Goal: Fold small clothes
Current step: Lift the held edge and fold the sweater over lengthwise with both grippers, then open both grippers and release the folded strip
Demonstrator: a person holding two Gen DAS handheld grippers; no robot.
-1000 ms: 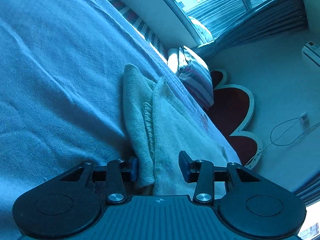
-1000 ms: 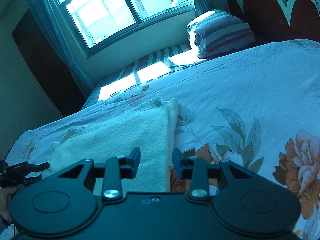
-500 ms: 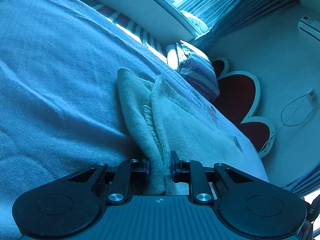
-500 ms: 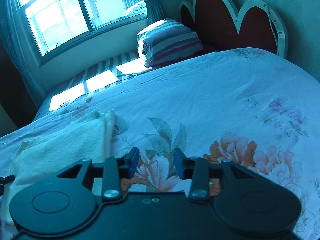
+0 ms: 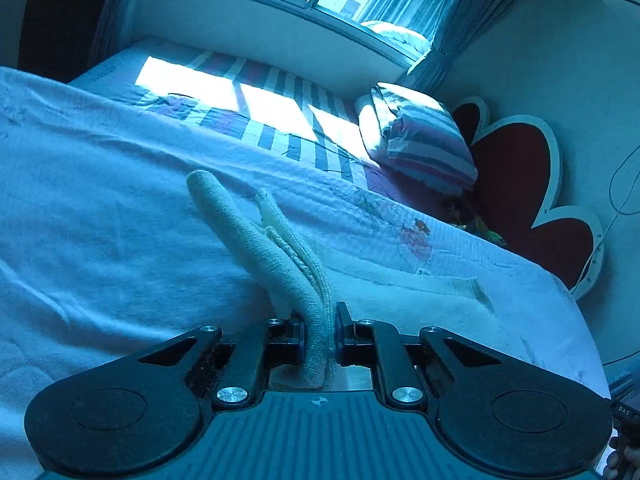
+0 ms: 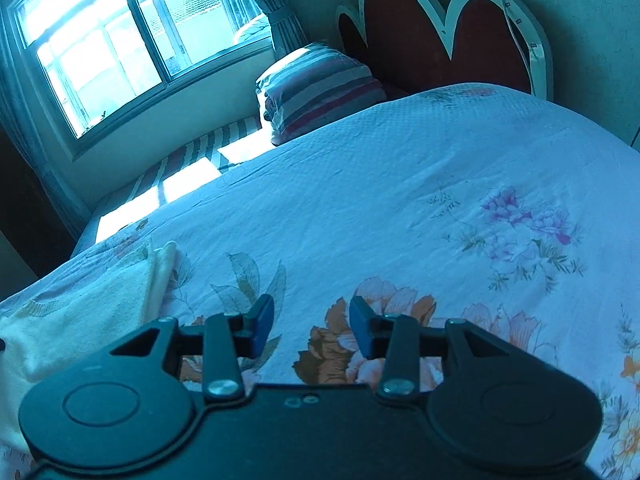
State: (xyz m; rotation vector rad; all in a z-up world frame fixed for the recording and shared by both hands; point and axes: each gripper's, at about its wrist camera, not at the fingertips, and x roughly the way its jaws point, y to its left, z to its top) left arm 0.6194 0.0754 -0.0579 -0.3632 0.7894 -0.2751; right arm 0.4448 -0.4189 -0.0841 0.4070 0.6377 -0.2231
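The bed (image 6: 400, 184) fills most of both views, its floral bedspread (image 6: 512, 224) spread across the middle and lower right of the right wrist view. Behind it, in the upper left of that frame, stands a bright window (image 6: 120, 40); a scalloped red headboard (image 6: 440, 40) rises at the upper right, and a striped pillow (image 6: 320, 92) leans just left of it, at upper centre.

The pale towel (image 5: 280, 256) is the thing being folded. In the left wrist view its bunched layers run from the centre of the frame down to the bottom centre, where they stand up off the bedspread as a thick ridge (several layers, edges showing). In the right wrist view the towel (image 6: 80, 312) lies flat at the lower left edge.

The left gripper (image 5: 319, 330) is clamped tight on that ridge, both pads pressed against the cloth. The right gripper (image 6: 311, 322), at bottom centre of its frame, has its jaws parted with nothing between them, above an orange flower print, well to the right of the towel.
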